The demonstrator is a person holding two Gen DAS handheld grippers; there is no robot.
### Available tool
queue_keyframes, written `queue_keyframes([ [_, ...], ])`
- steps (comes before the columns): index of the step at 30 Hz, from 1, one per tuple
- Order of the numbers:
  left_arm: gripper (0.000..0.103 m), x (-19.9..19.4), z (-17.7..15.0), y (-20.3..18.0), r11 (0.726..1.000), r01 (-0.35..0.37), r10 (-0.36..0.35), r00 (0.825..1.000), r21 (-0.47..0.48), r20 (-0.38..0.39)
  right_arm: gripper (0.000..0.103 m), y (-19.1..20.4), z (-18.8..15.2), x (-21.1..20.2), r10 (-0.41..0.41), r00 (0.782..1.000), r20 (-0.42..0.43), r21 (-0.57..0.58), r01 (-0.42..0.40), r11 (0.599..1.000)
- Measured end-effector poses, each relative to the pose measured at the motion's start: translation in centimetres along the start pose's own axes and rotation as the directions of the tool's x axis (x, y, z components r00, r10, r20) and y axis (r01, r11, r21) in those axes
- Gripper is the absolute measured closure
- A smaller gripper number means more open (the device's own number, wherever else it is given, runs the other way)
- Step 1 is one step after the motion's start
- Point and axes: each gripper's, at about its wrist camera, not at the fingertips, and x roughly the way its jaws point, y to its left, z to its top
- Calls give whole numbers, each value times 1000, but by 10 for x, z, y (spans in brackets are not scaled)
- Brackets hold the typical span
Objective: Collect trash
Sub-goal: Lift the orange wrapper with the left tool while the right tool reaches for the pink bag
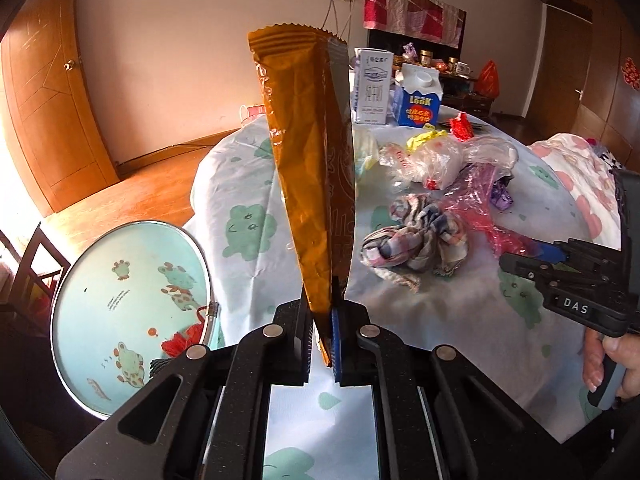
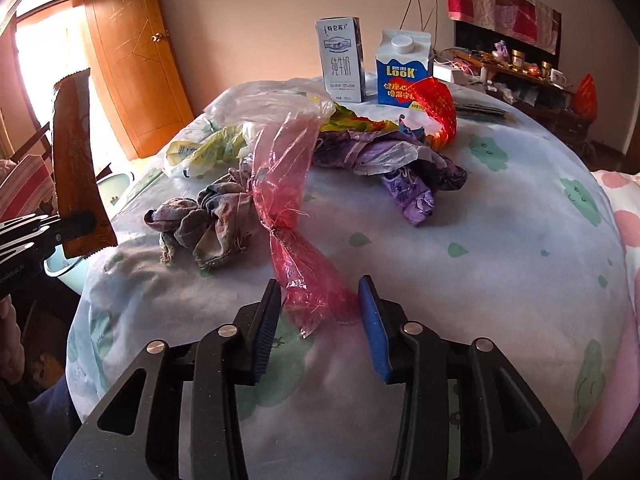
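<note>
In the left wrist view, the left tool (image 1: 322,330) is clamped tight on the bottom end of a long brown-gold foil snack wrapper (image 1: 308,160), which stands upright straight ahead of the fingers. Below and to the tool's left sits a round pale-blue enamel basin printed with frogs (image 1: 120,320), beside the tabletop (image 1: 248,184) covered in a light cloth with green cloud prints. Ahead and to the right lie a crumpled striped rag (image 1: 416,244), a twisted pink cellophane sheet (image 1: 484,204) and a clear plastic bag (image 1: 436,160). Beyond them stand a white milk carton (image 1: 372,86) and a blue-and-white gable-top carton (image 1: 418,96). The right tool (image 1: 516,264) enters from the right edge.

In the right wrist view, the right tool (image 2: 318,320) stands spread wide, holding nothing, its fingers either side of the near end of the pink cellophane sheet (image 2: 288,184). The rag (image 2: 204,220) lies ahead-left, and crumpled purple wrappers (image 2: 404,172) ahead-right. Far left, the left tool (image 2: 74,222) holds the foil wrapper (image 2: 76,168).
</note>
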Motion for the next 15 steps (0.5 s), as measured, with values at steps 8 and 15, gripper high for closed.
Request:
queue_keyframes([
  [8,96,-5,2,15,999,-26,26,1000,-29,16,78,-2,-3,-4,-6,1000,23,15,6,1000],
  [15,96,-2,3,18,998,-54,55,998,-30,5,79,4,1,-34,-30,992,125,9,29,1000],
])
